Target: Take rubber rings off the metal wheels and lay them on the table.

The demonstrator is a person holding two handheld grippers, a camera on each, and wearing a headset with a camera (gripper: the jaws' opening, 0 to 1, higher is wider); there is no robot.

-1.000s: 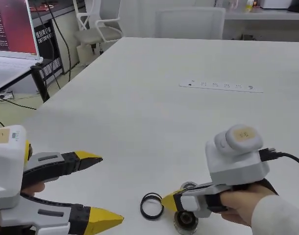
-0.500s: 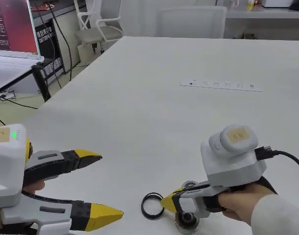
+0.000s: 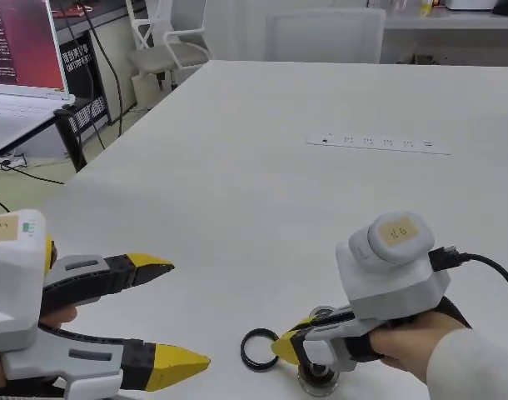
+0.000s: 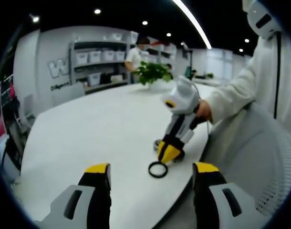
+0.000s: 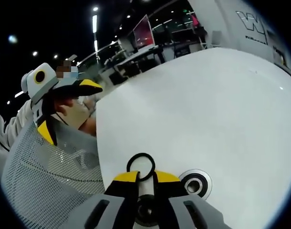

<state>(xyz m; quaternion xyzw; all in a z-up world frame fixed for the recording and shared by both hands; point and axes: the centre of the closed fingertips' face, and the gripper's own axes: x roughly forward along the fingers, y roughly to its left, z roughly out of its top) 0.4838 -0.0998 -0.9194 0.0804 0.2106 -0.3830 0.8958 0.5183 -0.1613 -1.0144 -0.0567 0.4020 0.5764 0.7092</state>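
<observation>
Left gripper (image 3: 166, 315): released, jaws spread wide, near the table (image 3: 279, 167) edge.
Right gripper (image 5: 147, 177): jaws drawn close, a wheel (image 5: 146, 210) seen between them; whether it is clamped cannot be told.
Rubber ring (image 3: 245, 350): flat on table, just ahead of the right tips.
Second wheel (image 5: 195, 183): on table, beside the right gripper.

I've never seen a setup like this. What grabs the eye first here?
Two yellow-tipped tools stand out: the left hand-held gripper gapes wide at the lower left of the head view, while the right hand-held gripper points its closed tips at a black rubber ring lying flat on the white table. A metal wheel sits beside those tips.
</observation>
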